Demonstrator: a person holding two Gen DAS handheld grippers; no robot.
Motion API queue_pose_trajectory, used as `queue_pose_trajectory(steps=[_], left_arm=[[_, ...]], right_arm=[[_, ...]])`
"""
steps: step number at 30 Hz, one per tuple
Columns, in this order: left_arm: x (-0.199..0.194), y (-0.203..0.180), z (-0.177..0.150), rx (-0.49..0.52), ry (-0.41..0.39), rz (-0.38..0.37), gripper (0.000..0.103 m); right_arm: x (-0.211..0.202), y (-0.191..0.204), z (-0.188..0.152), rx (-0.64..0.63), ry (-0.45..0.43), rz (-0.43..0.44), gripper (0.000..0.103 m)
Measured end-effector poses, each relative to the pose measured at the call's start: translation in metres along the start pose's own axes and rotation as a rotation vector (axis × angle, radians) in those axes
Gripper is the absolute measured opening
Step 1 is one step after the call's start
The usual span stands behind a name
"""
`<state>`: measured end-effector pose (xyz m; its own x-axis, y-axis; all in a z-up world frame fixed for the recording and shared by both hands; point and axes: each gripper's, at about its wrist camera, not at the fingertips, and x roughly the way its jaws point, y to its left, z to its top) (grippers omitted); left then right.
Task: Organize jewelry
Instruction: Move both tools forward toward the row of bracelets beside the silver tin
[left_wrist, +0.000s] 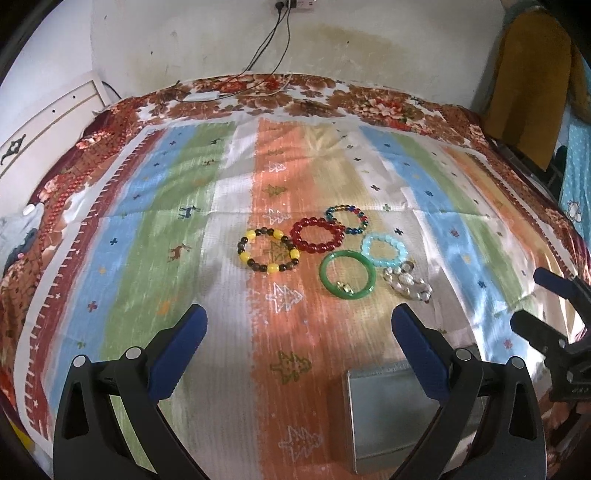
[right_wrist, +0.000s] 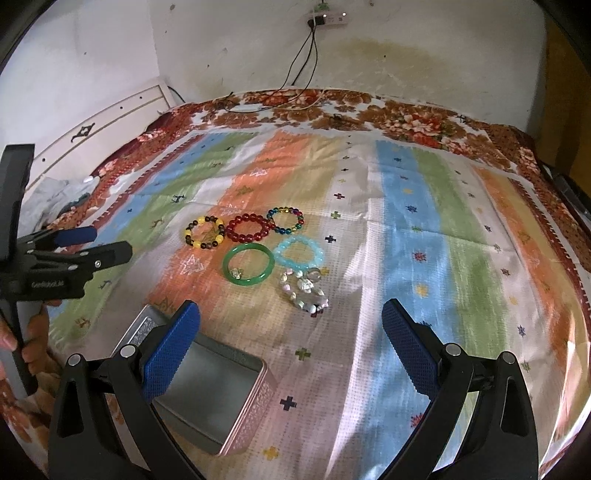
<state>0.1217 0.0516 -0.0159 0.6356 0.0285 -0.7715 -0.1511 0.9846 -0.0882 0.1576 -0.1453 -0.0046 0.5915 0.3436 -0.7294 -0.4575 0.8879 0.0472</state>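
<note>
Nothing had been picked up yet: both claws hung spread wide and empty above the bed (left_wrist: 147, 206), so the step in hand looked like choosing a first piece for the open tin box (right_wrist: 207, 391). A sound way, I judged, would be to take the pieces nearest the box first, closing the pads across one side of a ring rather than over the whole loop, since the beads would likely roll. The left claw (left_wrist: 299, 332) pointed at the cluster, which lay farther out and slightly right of its centre: the green bangle (left_wrist: 347, 273) nearest, the clear crystal bracelet (left_wrist: 408, 282) to its right, the light blue bracelet (left_wrist: 384, 251) behind, then the yellow-and-dark bracelet (left_wrist: 267, 251), red bracelet (left_wrist: 317, 234) and multicoloured bracelet (left_wrist: 347, 219) in the far row. From the right claw (right_wrist: 291, 325), the crystal bracelet lay just ahead, the box near left.
</note>
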Motion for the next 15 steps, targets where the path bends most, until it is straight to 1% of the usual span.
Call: queue_pose_trajectory(steps=[6, 15], left_arm=[[0.017, 0.007, 0.014, -0.022, 0.030, 0.007, 0.097], [0.038, 0.015, 0.030, -0.038, 0.054, 0.024, 0.097]], right_arm=[[0.016, -0.004, 0.013, -0.002, 0.022, -0.005, 0.100], [0.040, -0.010, 0.031, 0.009, 0.051, 0.003, 0.100]])
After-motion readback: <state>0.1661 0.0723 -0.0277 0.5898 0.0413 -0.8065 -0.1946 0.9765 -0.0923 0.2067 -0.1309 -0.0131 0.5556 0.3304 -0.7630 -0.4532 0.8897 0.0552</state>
